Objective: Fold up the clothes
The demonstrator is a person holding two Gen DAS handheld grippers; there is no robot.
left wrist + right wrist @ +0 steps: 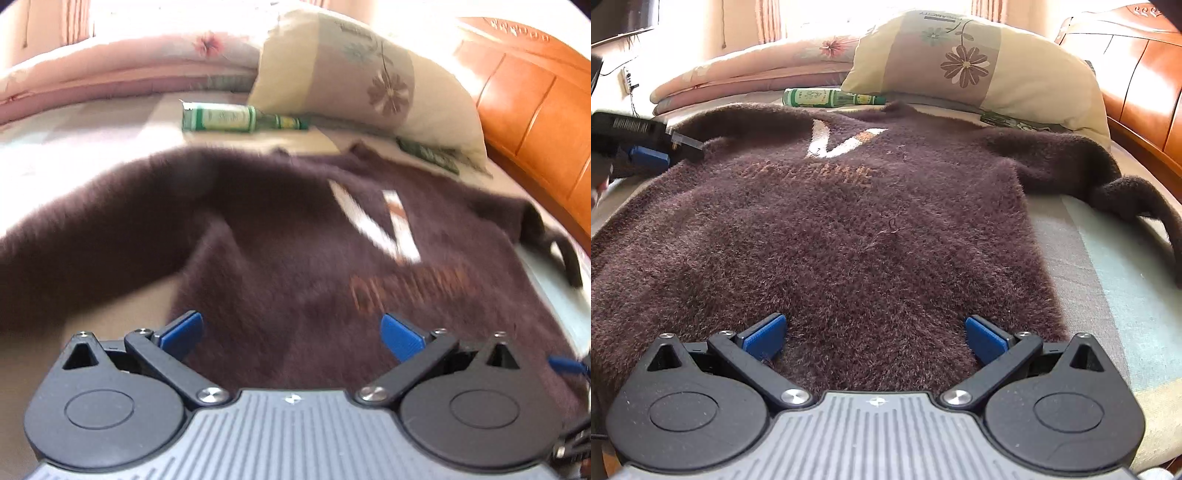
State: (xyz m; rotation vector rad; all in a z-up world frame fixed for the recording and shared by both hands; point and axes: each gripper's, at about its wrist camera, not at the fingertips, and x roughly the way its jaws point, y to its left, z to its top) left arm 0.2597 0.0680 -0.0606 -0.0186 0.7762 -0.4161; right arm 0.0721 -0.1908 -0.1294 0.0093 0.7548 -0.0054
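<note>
Dark brown fuzzy sweater [849, 221] is laid flat on the bed [1115, 266], filling the centre of both frames, white V mark toward the top. 1 sleeve [1108, 181] is bunched at right of the right wrist view. Right gripper [875, 338] is seen spread wide, nothing pinched, blue pads over the hem at lower centre. Left gripper [291, 336] is likewise spread, empty, over the sweater at lower centre. Green bottle [831, 98] and floral pillow [960, 59] are seen at top, beyond the collar.
</note>
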